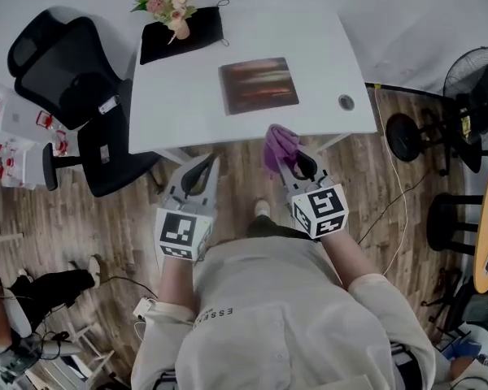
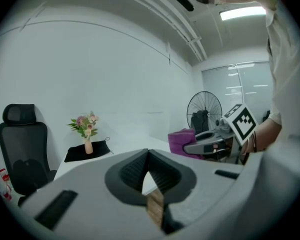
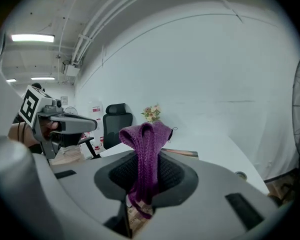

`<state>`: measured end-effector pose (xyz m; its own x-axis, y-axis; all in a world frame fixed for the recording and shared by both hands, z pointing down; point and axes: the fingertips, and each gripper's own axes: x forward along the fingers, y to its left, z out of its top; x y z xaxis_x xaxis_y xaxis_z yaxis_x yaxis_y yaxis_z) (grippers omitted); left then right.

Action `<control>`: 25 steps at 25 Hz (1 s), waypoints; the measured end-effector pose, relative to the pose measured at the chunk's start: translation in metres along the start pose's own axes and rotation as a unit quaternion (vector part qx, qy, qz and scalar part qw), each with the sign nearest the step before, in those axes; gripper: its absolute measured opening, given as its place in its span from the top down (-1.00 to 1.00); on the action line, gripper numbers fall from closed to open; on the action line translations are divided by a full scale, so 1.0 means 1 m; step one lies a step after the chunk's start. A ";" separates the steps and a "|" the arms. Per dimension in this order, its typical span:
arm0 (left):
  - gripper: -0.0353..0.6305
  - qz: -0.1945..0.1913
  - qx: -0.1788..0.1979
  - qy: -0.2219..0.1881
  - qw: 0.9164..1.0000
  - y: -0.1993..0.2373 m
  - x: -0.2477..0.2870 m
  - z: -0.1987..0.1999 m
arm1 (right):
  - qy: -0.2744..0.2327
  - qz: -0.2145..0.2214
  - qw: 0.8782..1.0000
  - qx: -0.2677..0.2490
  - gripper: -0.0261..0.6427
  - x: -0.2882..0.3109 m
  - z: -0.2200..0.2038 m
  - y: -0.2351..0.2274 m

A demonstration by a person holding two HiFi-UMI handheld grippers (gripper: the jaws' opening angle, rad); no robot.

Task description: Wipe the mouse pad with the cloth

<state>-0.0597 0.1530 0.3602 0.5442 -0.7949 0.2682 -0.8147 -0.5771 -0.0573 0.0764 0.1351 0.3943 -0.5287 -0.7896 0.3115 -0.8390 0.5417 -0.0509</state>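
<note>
**A:** From the left: the left gripper (image 1: 202, 171) hung short of the white table (image 1: 171, 112), jaws pressed together with nothing between them.

**B:** Empty, yes. Ahead of it and a little to its right, the mouse pad (image 1: 259, 85) lay flat on the table, its long side running across.

**A:** Then the right gripper (image 1: 286, 162), pinching the purple cloth (image 1: 276, 145), which bunched up out of its jaws.

**B:** That was the one to watch! From it the pad lay ahead and slightly to its left, beyond the table's near edge, and the cloth was well apart from it. I'd judge the right gripper the nearer one. A forward reach drifting a little left should land the cloth on the pad.
</note>
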 end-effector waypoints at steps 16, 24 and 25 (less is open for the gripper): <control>0.89 0.052 0.009 0.012 0.999 0.068 0.089 0.009 | 0.041 0.052 0.998 -0.012 0.66 0.107 0.015 -0.068; 0.89 0.024 -0.007 0.011 1.000 0.127 0.148 0.003 | 0.095 0.067 0.993 0.000 0.65 0.198 0.016 -0.087; 0.89 0.020 -0.008 0.013 1.000 0.134 0.154 0.002 | 0.105 0.070 0.992 0.003 0.66 0.209 0.014 -0.088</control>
<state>-0.0844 -0.0473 0.3918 0.5059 -0.8119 0.2915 -0.8389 -0.5417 -0.0530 0.0376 -0.0817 0.4503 -0.6013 -0.6293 0.4924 -0.7607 0.6394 -0.1119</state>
